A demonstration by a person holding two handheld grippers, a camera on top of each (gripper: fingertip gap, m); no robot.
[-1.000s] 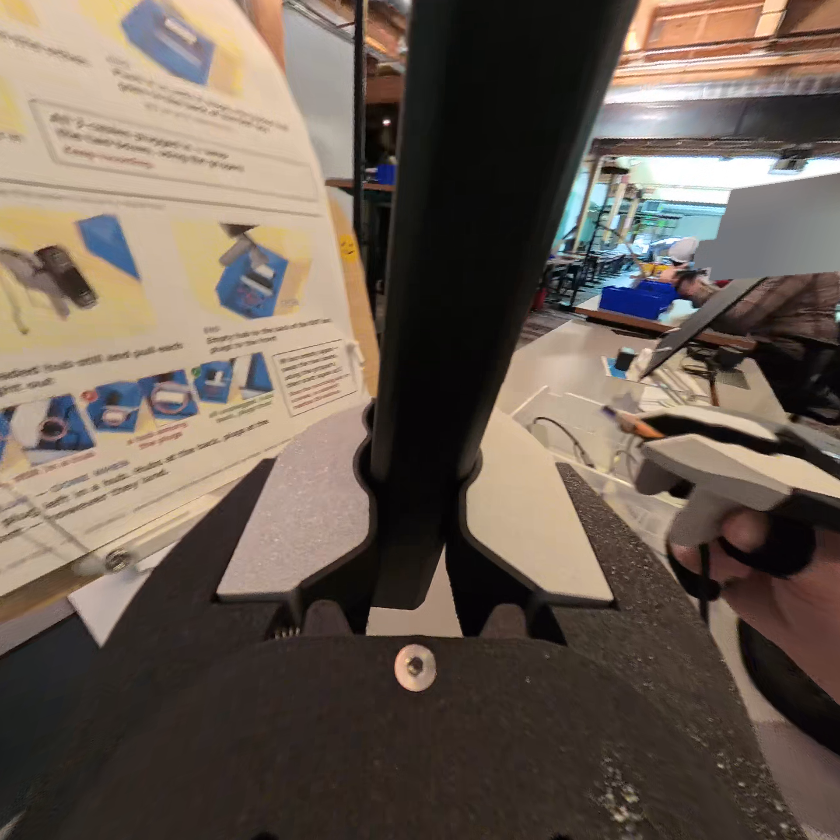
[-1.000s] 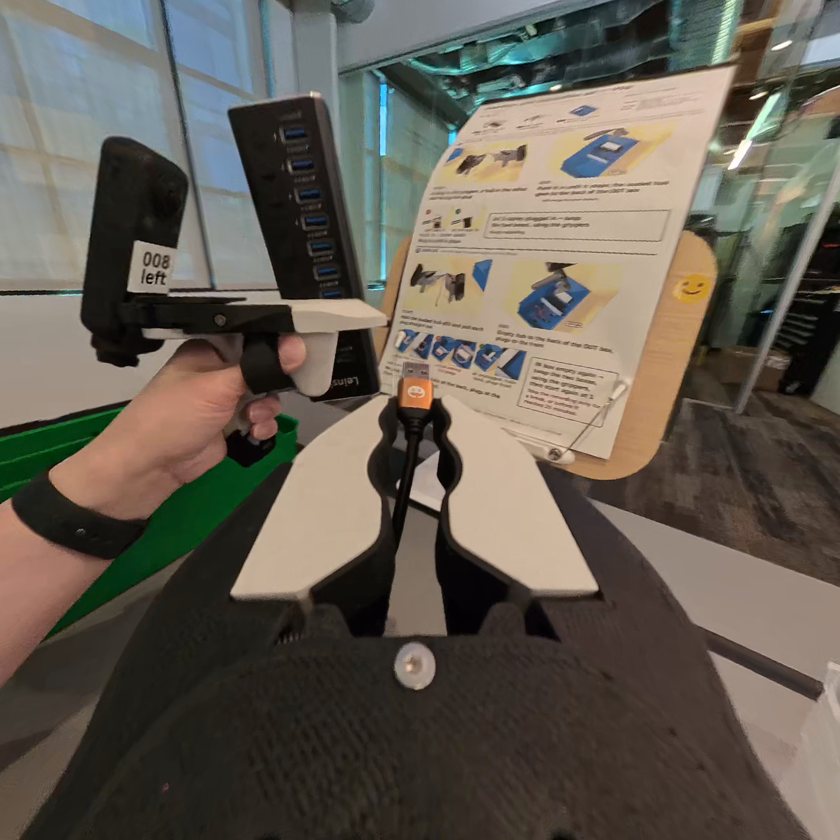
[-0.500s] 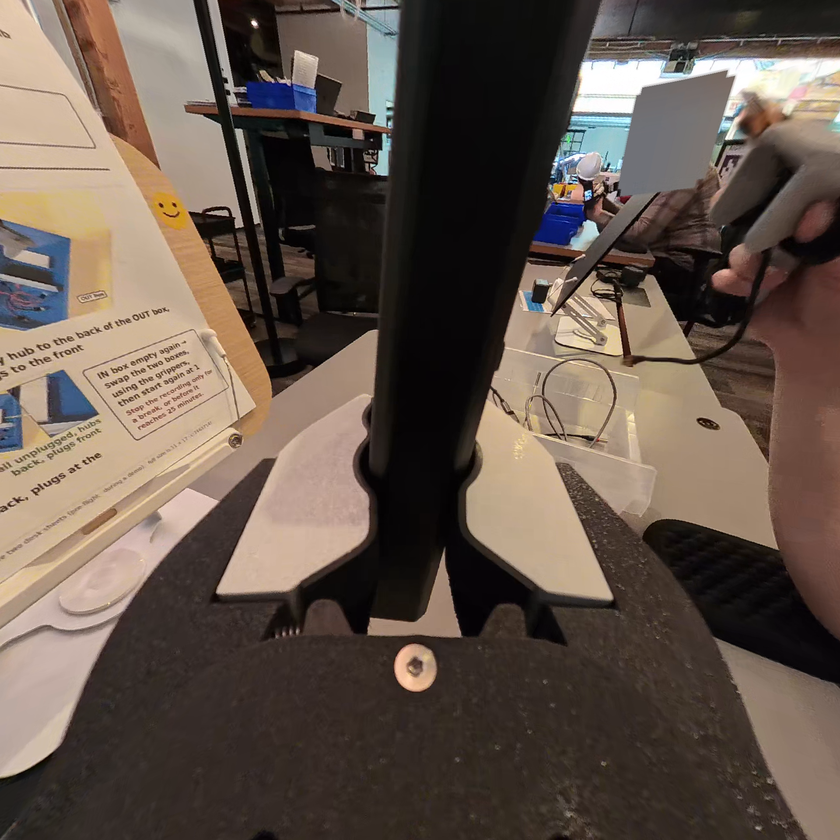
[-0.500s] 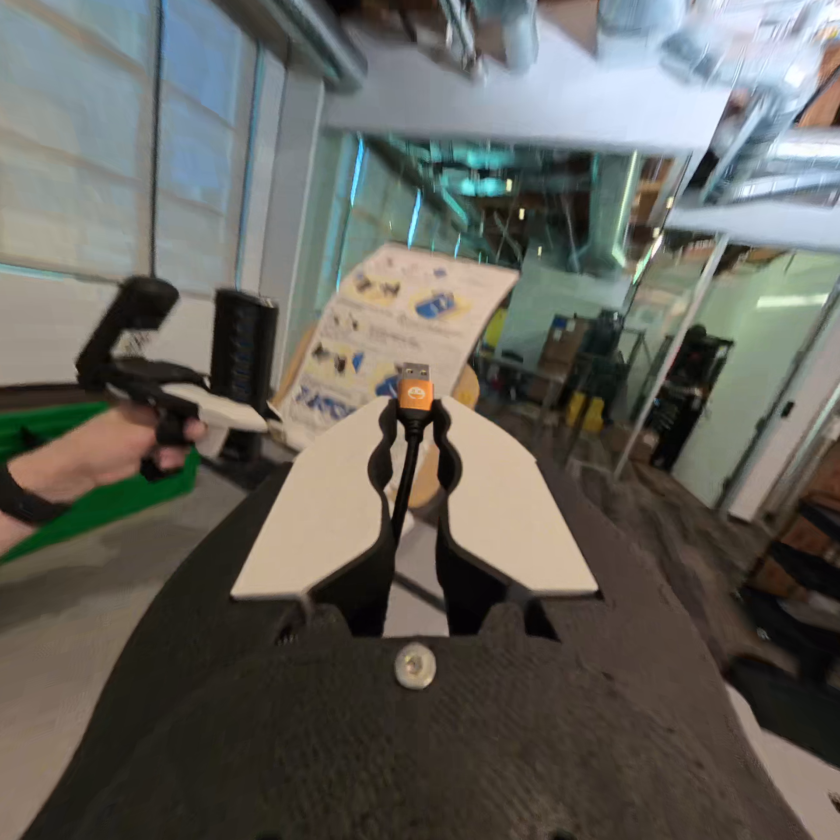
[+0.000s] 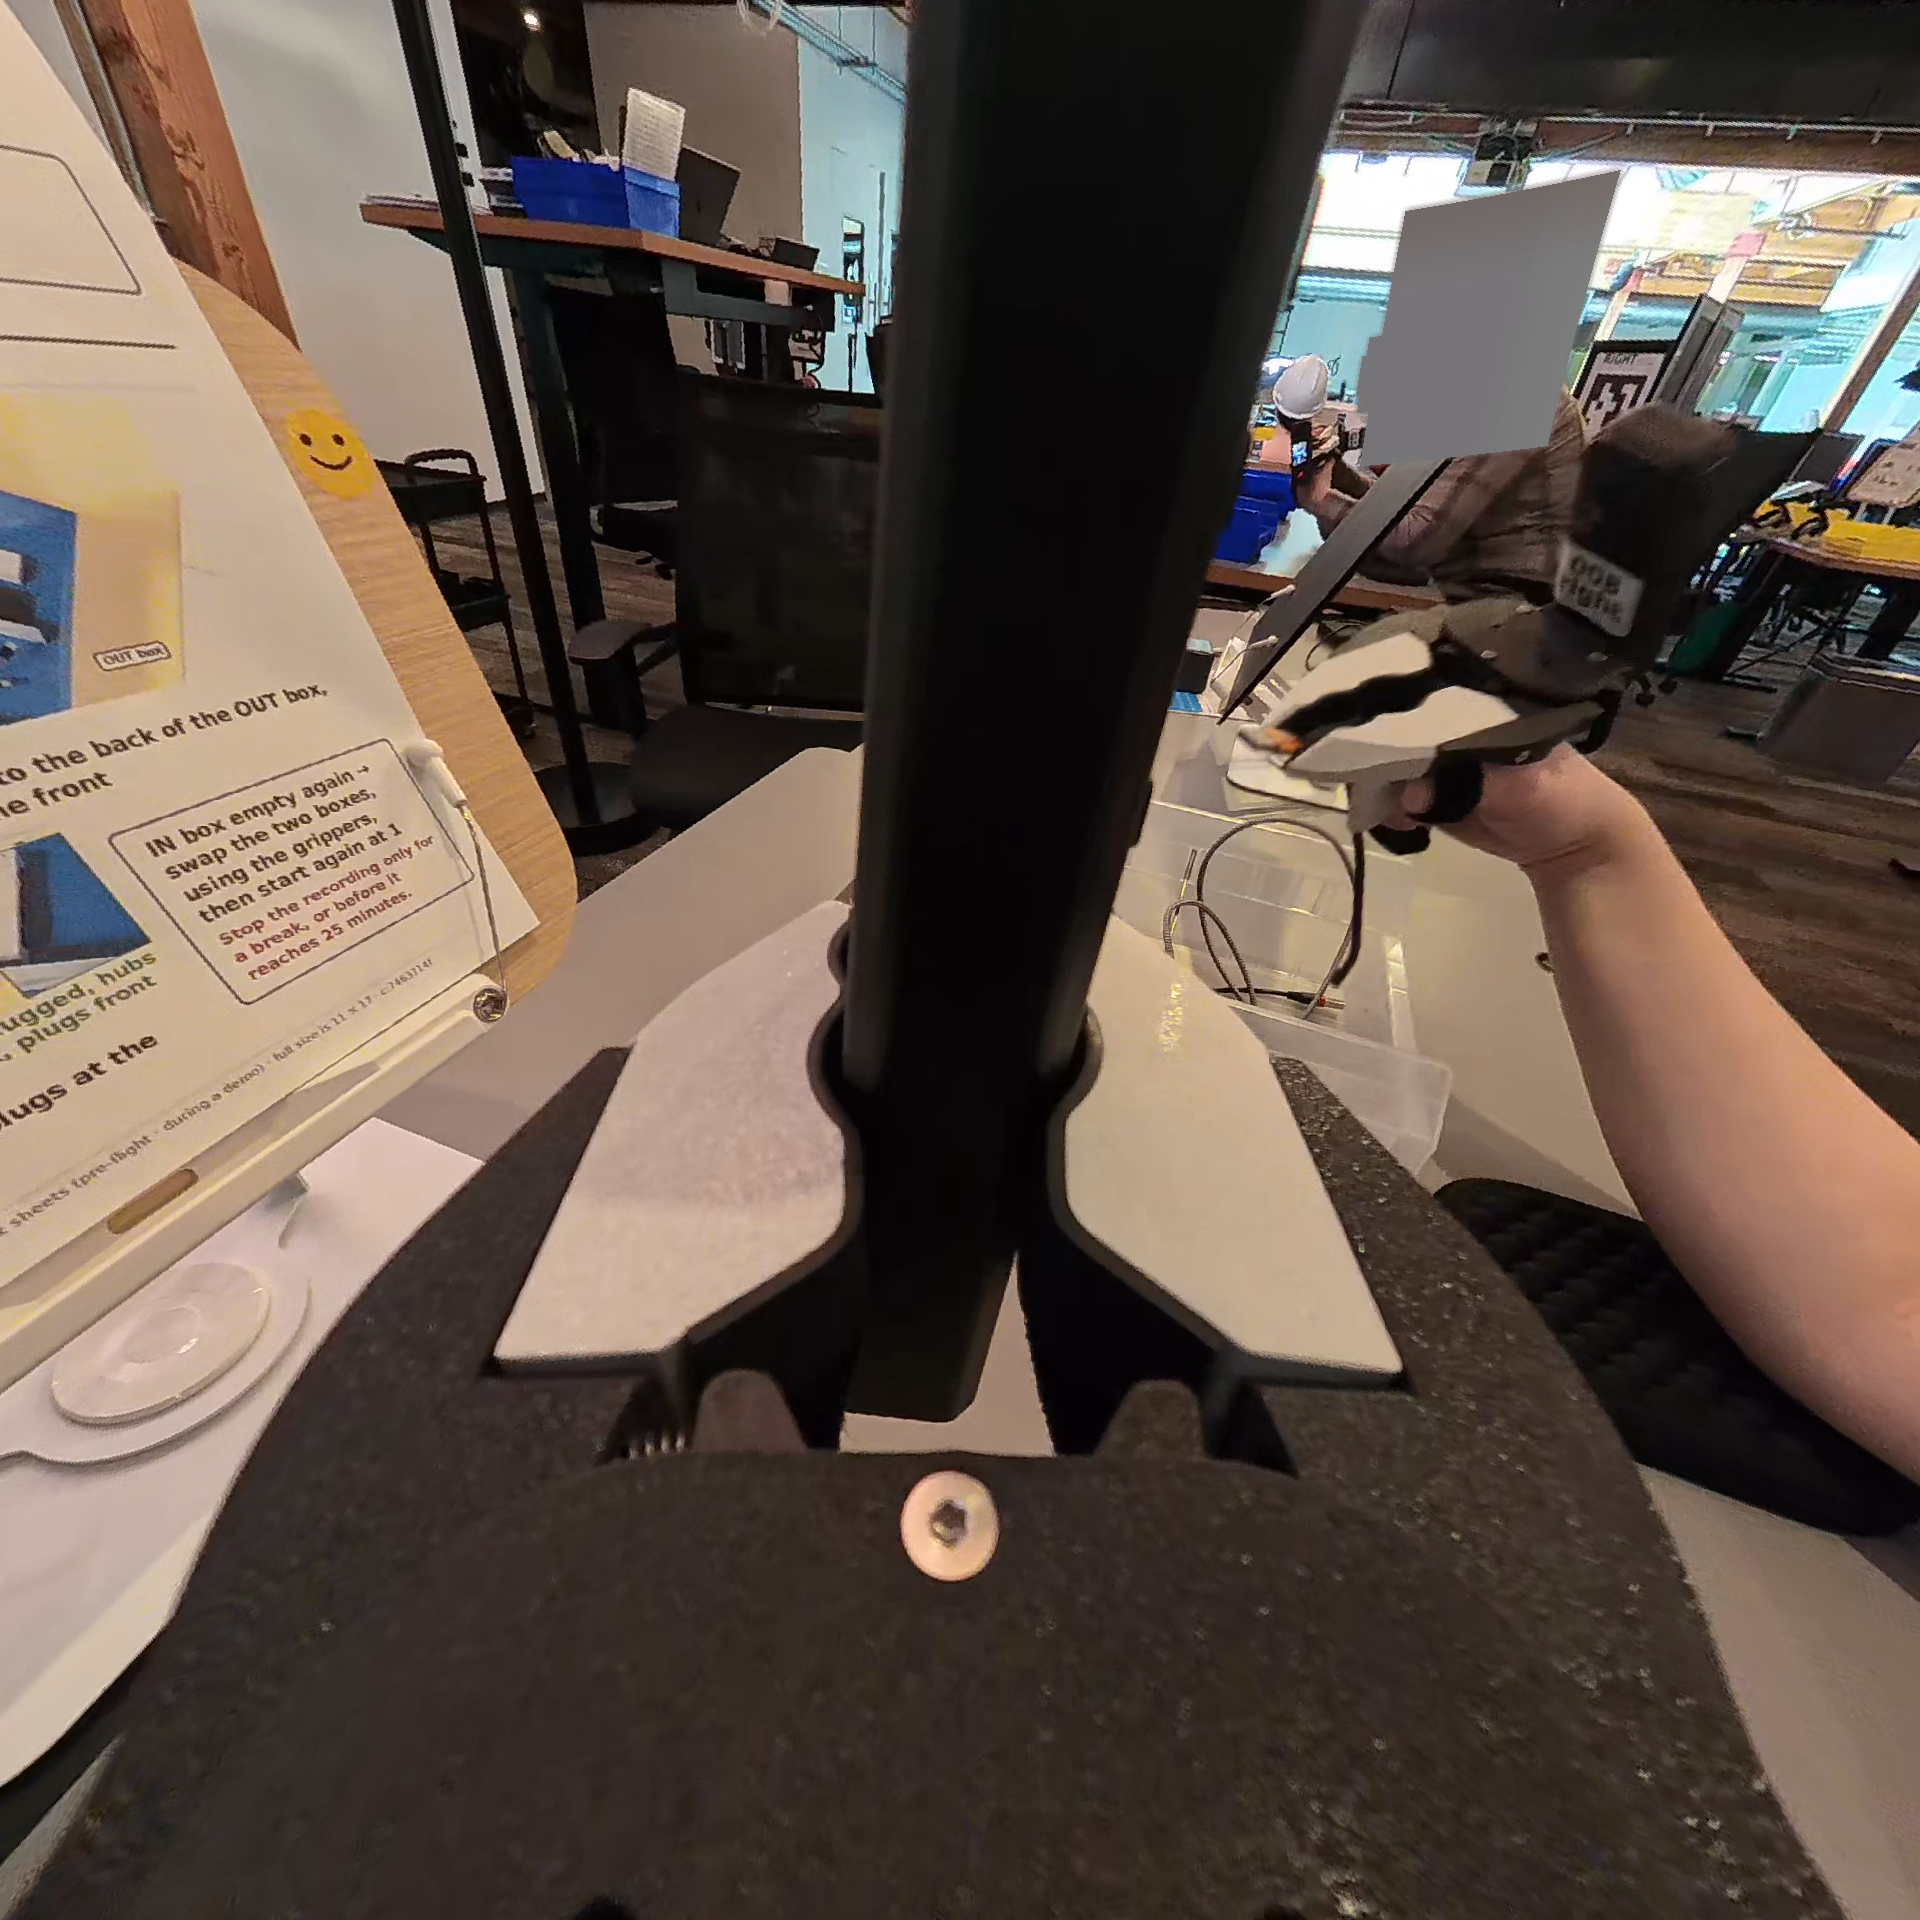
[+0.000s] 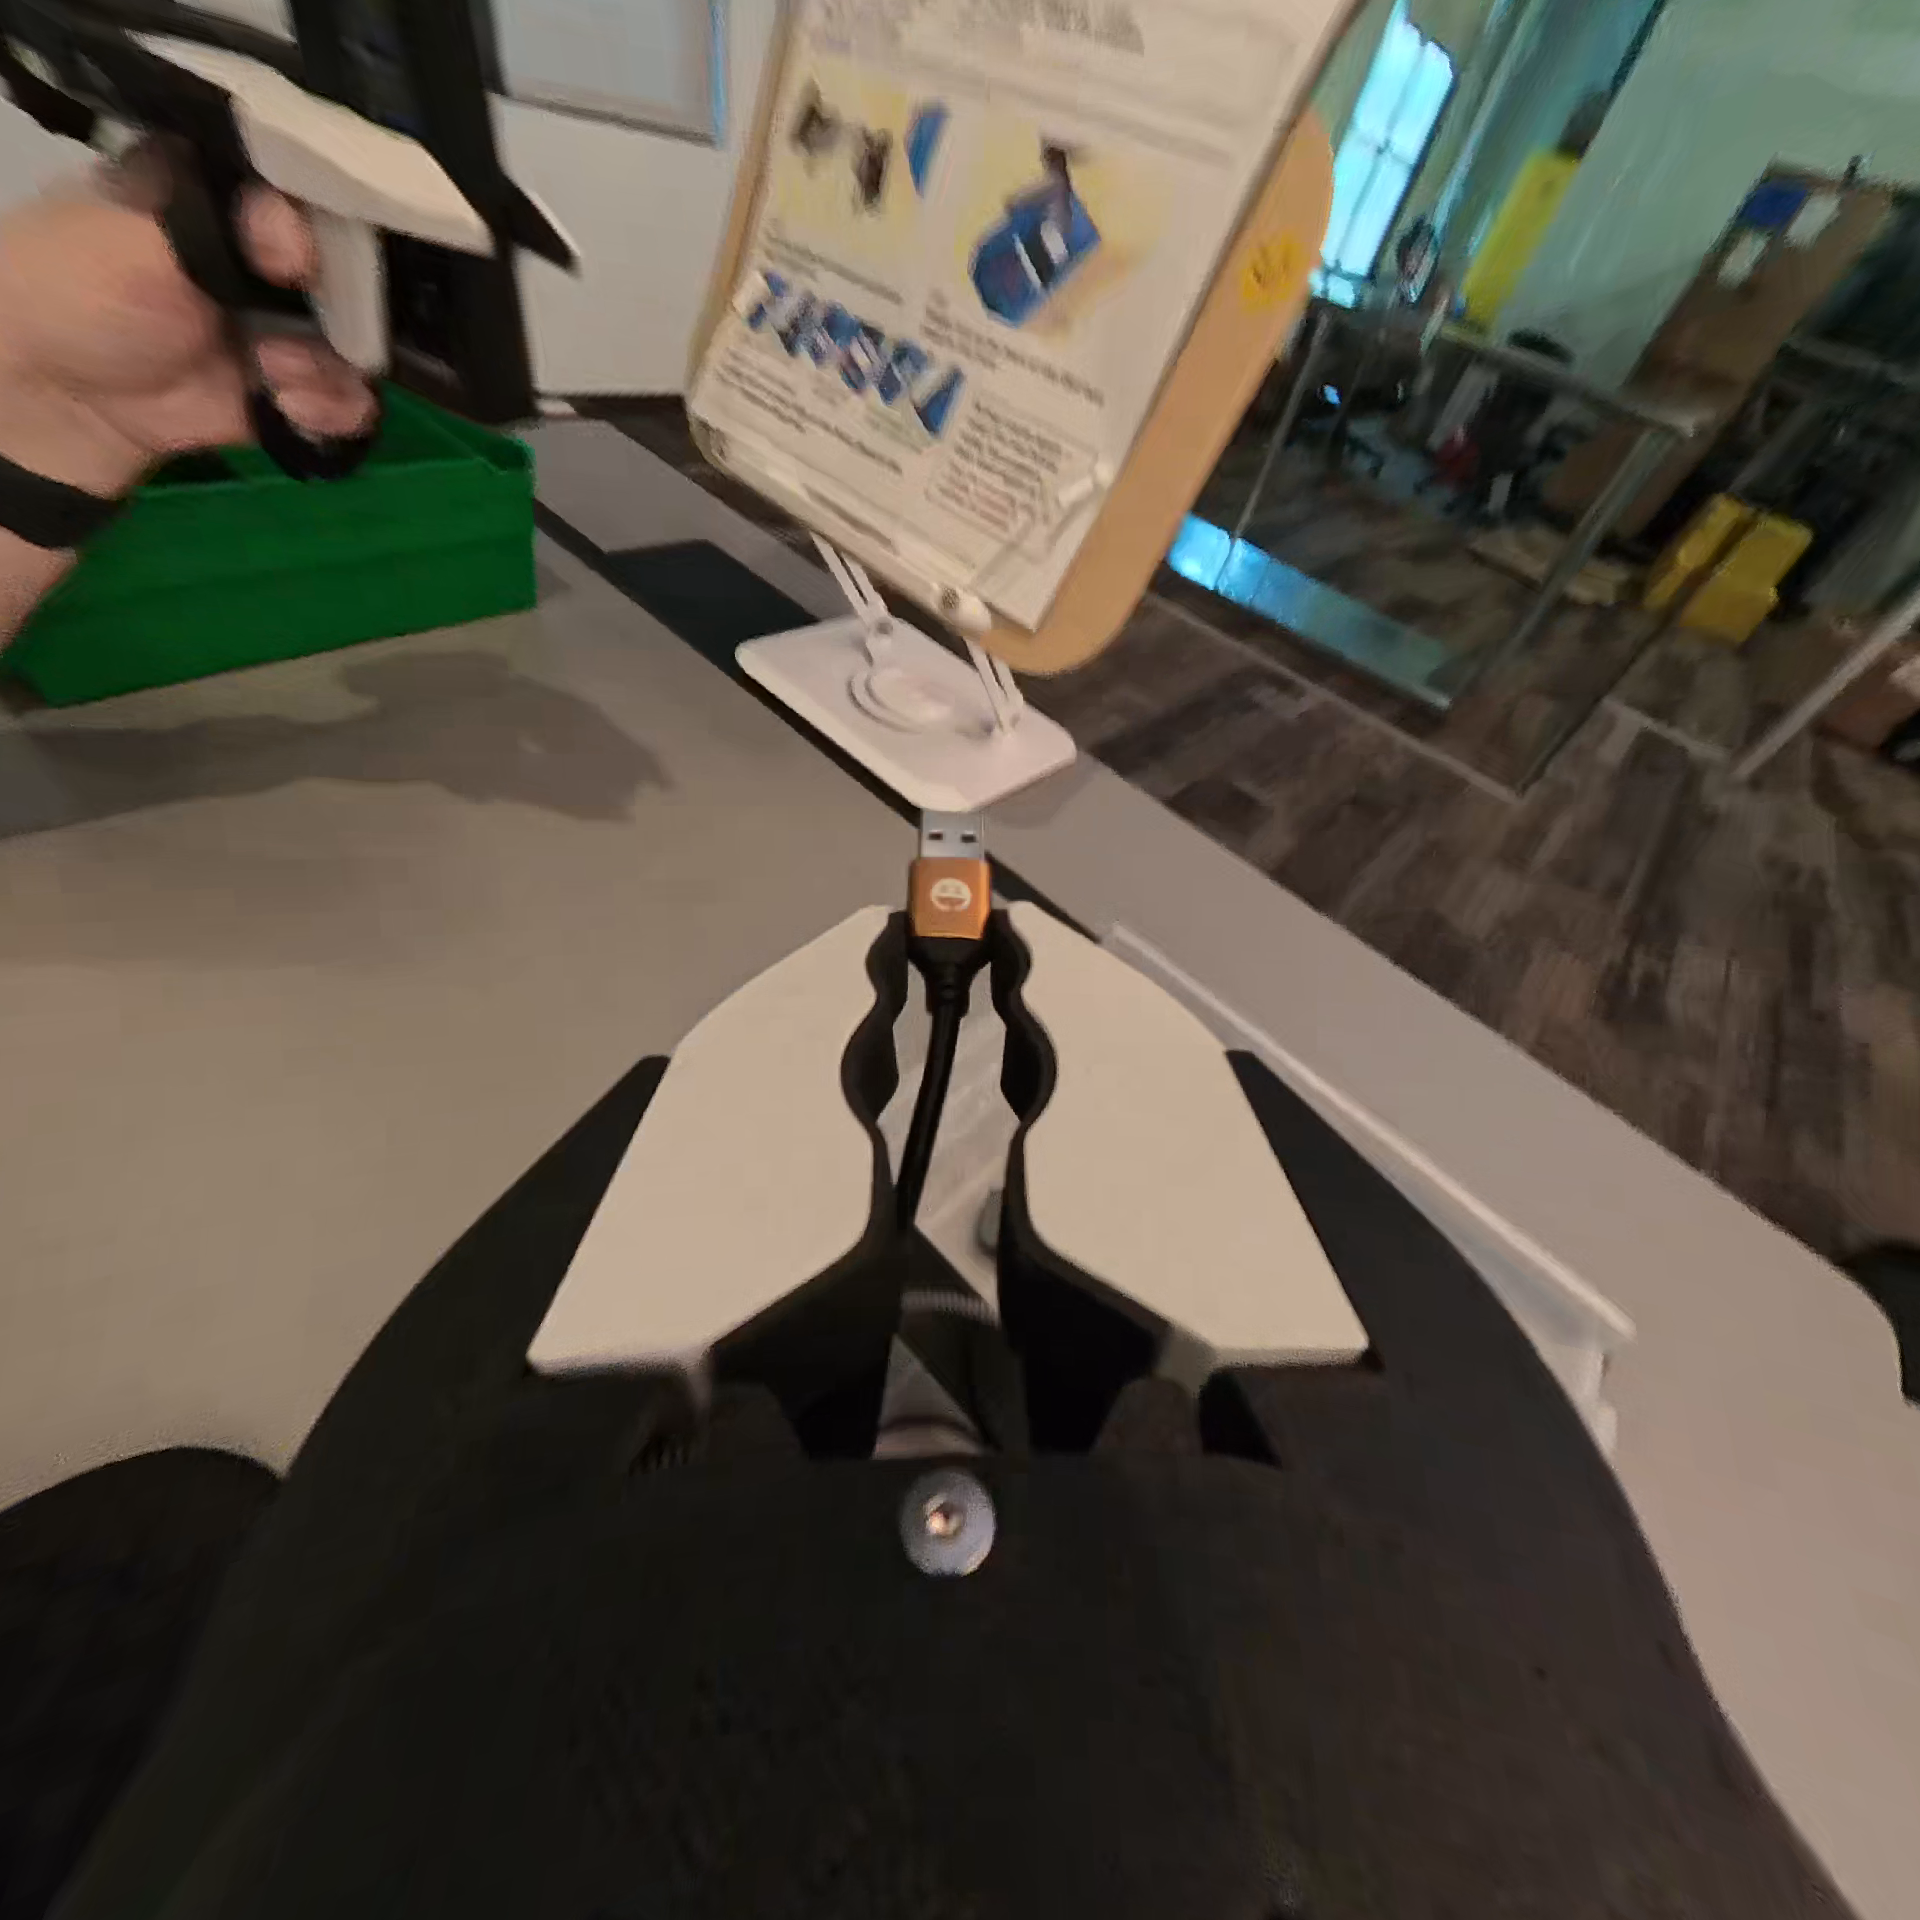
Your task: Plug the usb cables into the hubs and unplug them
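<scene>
My left gripper is shut on a tall black USB hub, which stands upright between the jaws and runs out of the top of the left wrist view. My right gripper is shut on an orange USB plug with a black cable; its metal tip points forward and down at the table. In the left wrist view the right gripper is held up at the right, apart from the hub. In the right wrist view the left gripper and hub are blurred at the upper left.
An instruction sheet on a wooden board stands on a white stand ahead of the plug. A green bin sits at the left of the grey table. A clear box holds cables at the right. The left gripper's tips are roughly 25 cm from the right gripper's.
My right gripper has tipped down from the ceiling toward the table and the stand base, still holding the plug. In the left wrist view it has dropped lower. The left gripper keeps the hub.
</scene>
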